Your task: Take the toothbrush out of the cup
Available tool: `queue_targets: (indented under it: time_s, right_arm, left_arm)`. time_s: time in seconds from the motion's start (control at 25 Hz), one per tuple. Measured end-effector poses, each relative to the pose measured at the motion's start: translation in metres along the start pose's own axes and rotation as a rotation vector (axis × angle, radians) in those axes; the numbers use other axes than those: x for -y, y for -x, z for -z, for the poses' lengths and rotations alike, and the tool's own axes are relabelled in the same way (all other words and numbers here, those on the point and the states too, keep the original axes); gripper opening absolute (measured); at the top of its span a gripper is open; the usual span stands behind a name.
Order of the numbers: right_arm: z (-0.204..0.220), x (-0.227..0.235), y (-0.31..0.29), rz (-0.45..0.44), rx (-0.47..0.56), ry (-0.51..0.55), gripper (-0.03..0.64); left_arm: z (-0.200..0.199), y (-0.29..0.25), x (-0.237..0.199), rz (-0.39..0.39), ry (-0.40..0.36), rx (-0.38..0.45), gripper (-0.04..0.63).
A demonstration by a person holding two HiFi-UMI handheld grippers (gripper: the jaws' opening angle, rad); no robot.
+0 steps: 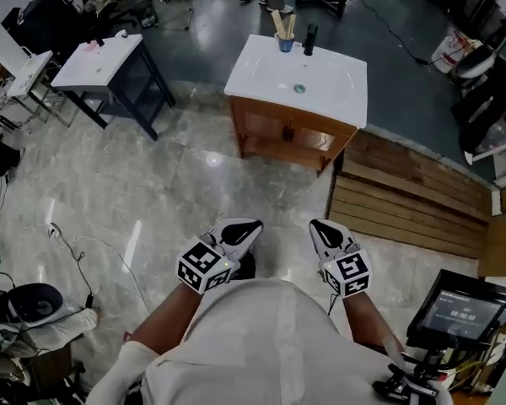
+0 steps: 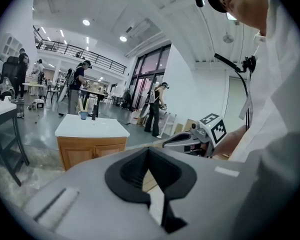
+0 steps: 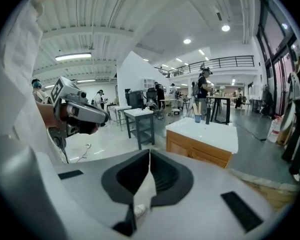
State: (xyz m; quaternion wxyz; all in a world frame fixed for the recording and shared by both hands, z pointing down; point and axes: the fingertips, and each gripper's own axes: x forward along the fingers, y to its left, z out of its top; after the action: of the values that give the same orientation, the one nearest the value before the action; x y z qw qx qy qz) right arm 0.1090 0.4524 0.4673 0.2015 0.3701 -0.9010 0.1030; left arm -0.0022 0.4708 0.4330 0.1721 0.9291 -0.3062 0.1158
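A blue cup [image 1: 285, 42] stands at the back edge of a white sink top [image 1: 329, 87] on a wooden cabinet, far ahead of me. Several pale toothbrushes [image 1: 280, 22] stick up out of it. A black tap [image 1: 309, 39] stands just right of the cup. Both grippers are held close to my body, well short of the sink. My left gripper [image 1: 251, 224] and my right gripper [image 1: 316, 224] are shut with nothing between the jaws. The cup [image 2: 83, 114] is small and distant in the left gripper view, and the cup [image 3: 197, 118] is equally far off in the right gripper view.
A dark-framed table with a white top [image 1: 97, 62] stands to the left of the sink. A slatted wooden platform [image 1: 396, 201] lies on the floor at the right. A screen on a stand [image 1: 460, 310] is at lower right, and cables [image 1: 76, 251] trail at lower left.
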Motion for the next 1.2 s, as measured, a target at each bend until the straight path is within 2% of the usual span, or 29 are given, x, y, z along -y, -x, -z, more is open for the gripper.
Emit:
queue_targets:
  time_s: [0.28,0.32,0.4,0.52,0.68,0.84,1.04,1.2]
  right_arm:
    - [-0.075,0.049,-0.088,0.072,0.021,0.013,0.008]
    - [-0.082,0.055,-0.098,0.088,0.026,0.010,0.018]
    - [-0.095,0.065,-0.118,0.111,0.039,0.000,0.083]
    - [-0.111,0.079,-0.142,0.133,0.043,-0.012,0.083]
    - [-0.120,0.104,-0.166,0.131,0.028,-0.017,0.083]
    - [-0.132,0.146,-0.194,0.132,0.027,-0.011,0.084]
    - [-0.160,0.213,-0.243,0.092,0.061,0.009,0.087]
    - [-0.190,0.270,-0.285,0.044,0.085,0.033,0.104]
  left_arm:
    - [-0.049,-0.017,-0.104,0.034,-0.013,0.034,0.006]
    - [-0.052,-0.019,-0.115,0.044,-0.020,0.033,0.006]
    - [-0.057,-0.021,-0.138,0.052,-0.034,0.025,0.006]
    - [-0.063,-0.028,-0.167,0.050,-0.028,0.019,0.006]
    - [-0.069,-0.047,-0.195,0.049,0.008,0.022,0.006]
    - [-0.085,-0.073,-0.224,0.039,0.009,0.028,0.006]
    - [-0.113,-0.112,-0.273,-0.029,0.025,0.027,0.006]
    - [-0.150,-0.146,-0.304,-0.082,0.023,0.041,0.006]
